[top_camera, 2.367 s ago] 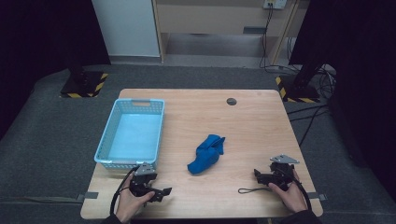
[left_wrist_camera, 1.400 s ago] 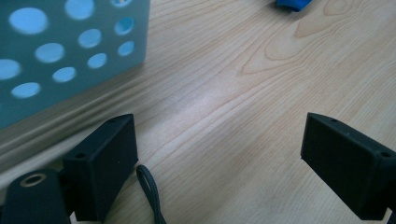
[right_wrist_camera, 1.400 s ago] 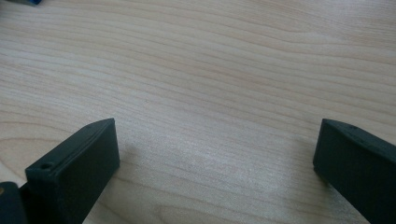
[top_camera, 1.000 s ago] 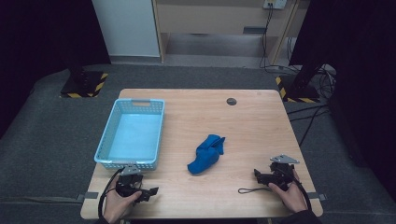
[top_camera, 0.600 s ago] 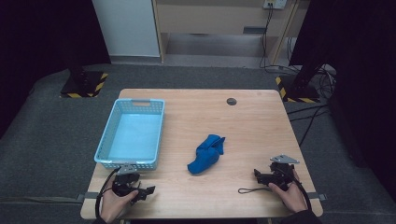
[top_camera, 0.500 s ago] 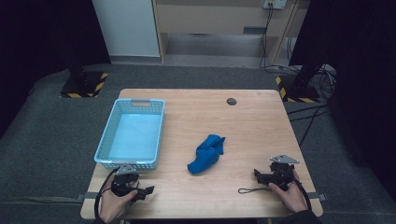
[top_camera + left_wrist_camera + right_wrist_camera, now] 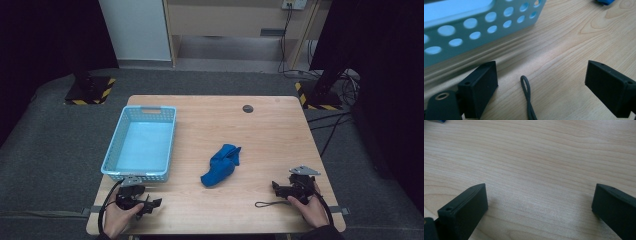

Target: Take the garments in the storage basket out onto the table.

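Two spread, empty tongs point(image 7: 156, 202) point(image 7: 274, 187), blue cloth point(image 7: 220, 164) on the table between them.

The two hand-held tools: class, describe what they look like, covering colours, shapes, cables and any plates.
Both are black. The left tool has two blocky rectangular jaws with small screw holes, a dark looped cable trailing behind the hand, and a grey plate on top. The right tool has matching black jaws, a grey three-cornered plate on top and a thin dark cord lying on the light wooden table. A dark sleeve shows at the right wrist.
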Demonstrator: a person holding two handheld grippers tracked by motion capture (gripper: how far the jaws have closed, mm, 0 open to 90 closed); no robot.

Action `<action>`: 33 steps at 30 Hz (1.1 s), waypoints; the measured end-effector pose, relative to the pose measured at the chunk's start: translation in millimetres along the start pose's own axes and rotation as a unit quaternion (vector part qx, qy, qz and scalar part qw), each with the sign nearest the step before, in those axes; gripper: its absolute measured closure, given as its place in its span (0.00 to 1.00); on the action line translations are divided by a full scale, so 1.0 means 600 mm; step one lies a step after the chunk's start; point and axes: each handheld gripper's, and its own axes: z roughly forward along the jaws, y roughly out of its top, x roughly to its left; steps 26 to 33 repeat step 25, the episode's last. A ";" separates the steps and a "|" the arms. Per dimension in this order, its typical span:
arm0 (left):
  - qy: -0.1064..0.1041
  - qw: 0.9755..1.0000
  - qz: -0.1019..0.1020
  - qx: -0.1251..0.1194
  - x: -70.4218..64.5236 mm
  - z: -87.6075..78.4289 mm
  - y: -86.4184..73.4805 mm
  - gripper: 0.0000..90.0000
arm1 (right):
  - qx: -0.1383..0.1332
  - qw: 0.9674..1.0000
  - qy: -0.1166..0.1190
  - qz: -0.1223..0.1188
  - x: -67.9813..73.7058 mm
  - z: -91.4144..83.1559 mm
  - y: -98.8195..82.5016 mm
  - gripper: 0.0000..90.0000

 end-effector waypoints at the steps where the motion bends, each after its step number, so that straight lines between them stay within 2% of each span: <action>1: 0.002 1.000 0.000 0.000 0.001 -0.001 0.000 0.11 | 0.000 1.000 0.000 0.000 0.000 0.000 0.000 0.01; 21: 0.023 1.000 -0.013 -0.003 0.019 -0.015 -0.010 0.11 | 0.000 1.000 0.000 0.000 0.000 0.000 0.000 0.01; 33: 0.026 1.000 -0.013 -0.003 0.020 -0.015 -0.011 0.10 | 0.000 1.000 0.000 0.000 0.000 0.000 0.000 0.01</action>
